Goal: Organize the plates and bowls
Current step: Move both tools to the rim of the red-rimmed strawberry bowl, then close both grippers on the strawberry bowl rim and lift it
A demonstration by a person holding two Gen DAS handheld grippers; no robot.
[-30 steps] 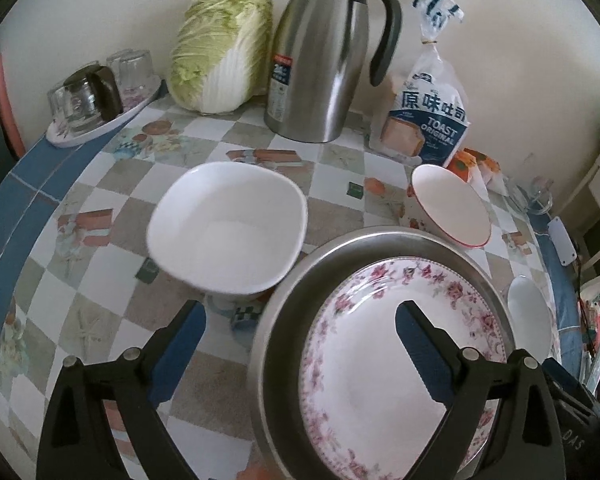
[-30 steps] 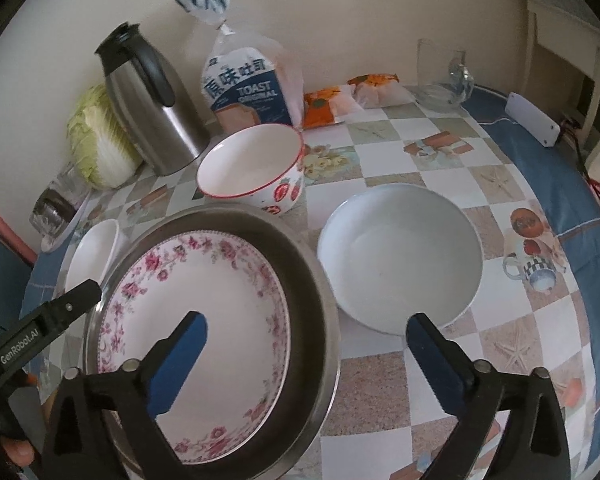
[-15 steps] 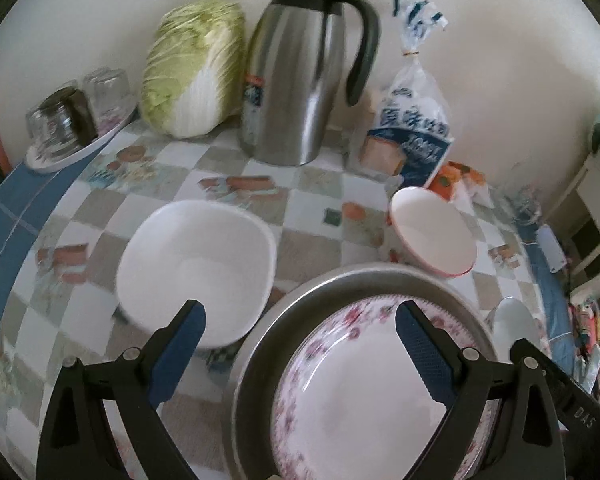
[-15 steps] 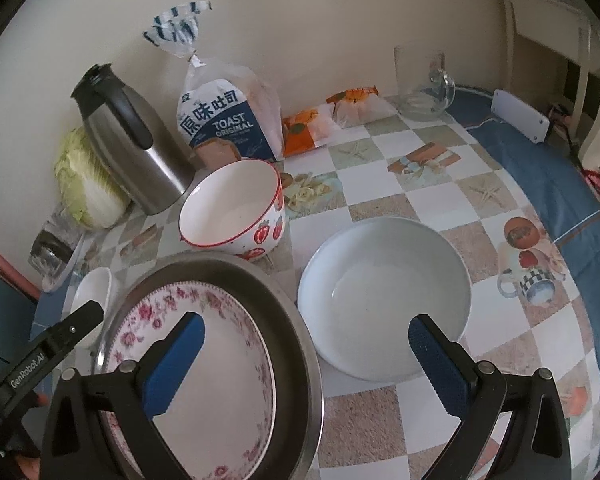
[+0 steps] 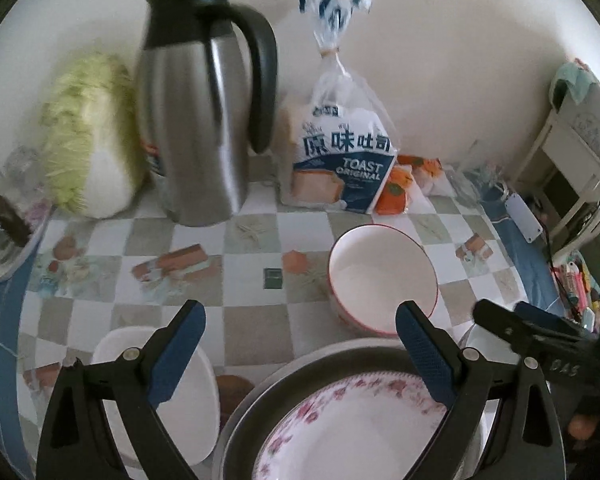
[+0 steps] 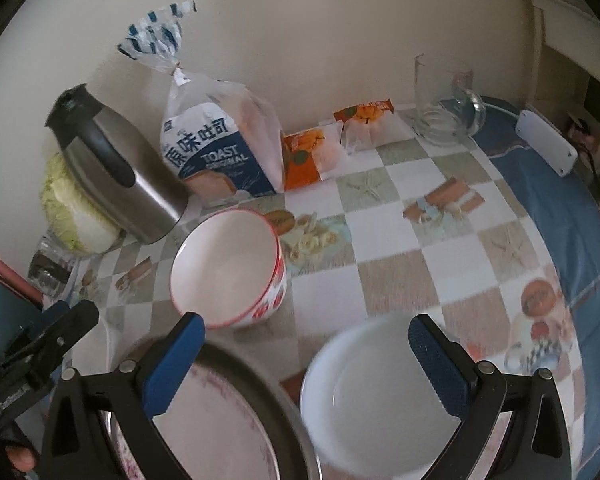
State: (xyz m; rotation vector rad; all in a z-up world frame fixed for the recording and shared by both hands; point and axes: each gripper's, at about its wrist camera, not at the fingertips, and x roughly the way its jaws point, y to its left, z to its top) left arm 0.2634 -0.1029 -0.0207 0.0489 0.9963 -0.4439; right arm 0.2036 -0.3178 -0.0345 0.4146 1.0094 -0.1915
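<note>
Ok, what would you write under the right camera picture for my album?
Open right gripper above a white bowl, beside a red-rimmed bowl and flowered plate.

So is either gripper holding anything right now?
No. The left gripper and right gripper are both open and empty, above the dishes.

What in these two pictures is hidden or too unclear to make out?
- Floral plate: left view, cut off by the bottom edge and gripper fingers.
- Square white bowl: left view, partly behind the left finger.
- Round white bowl: right view, motion-blurred.
- Glasses on tray: left view, blurred at the edge.
</note>
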